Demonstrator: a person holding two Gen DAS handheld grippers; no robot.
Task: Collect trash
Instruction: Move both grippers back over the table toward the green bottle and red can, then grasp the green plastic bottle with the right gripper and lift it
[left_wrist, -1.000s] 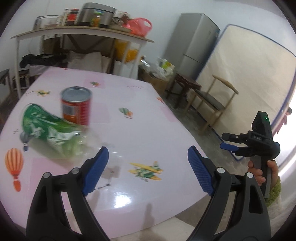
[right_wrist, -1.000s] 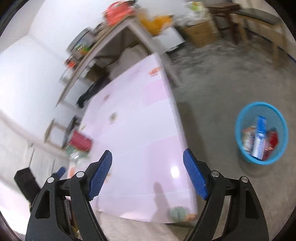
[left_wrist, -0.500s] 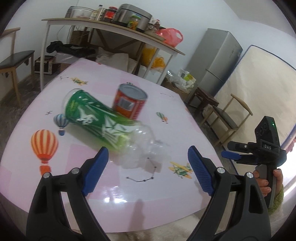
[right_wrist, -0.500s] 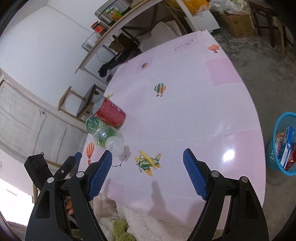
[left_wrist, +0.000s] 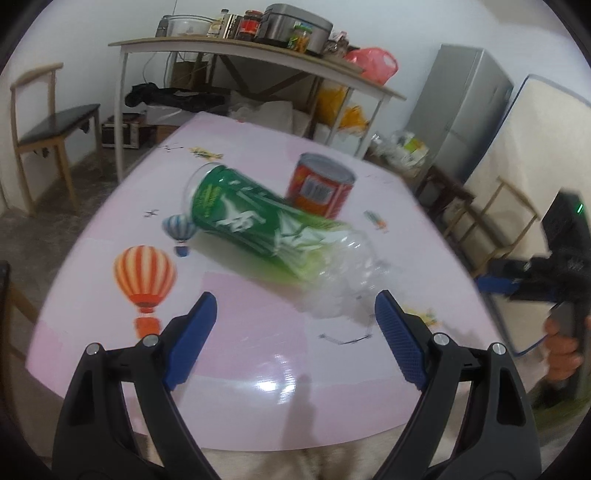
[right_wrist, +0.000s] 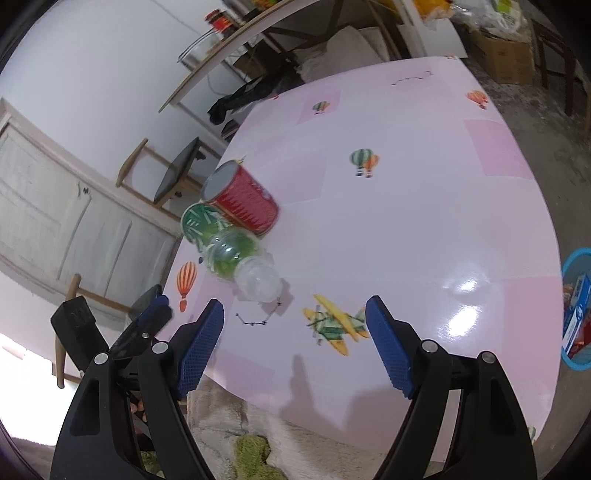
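Observation:
A clear plastic bottle with a green label lies on its side on the pink table, its neck toward me. A red can stands right behind it. Both show in the right wrist view too: the bottle and the can. My left gripper is open and empty, just short of the bottle's neck. My right gripper is open and empty over the table's near edge, to the right of the bottle. The right gripper's body also shows in the left wrist view, at the right edge.
A blue trash basket with packaging in it stands on the floor to the right of the table. Wooden chairs stand left of the table. A cluttered shelf table, a fridge and a mattress stand behind.
Both grippers have swung to the left toward the bottle and can. The bottle now lies nearly between my left gripper's fingers. The basket has slid to the right edge of the right wrist view.

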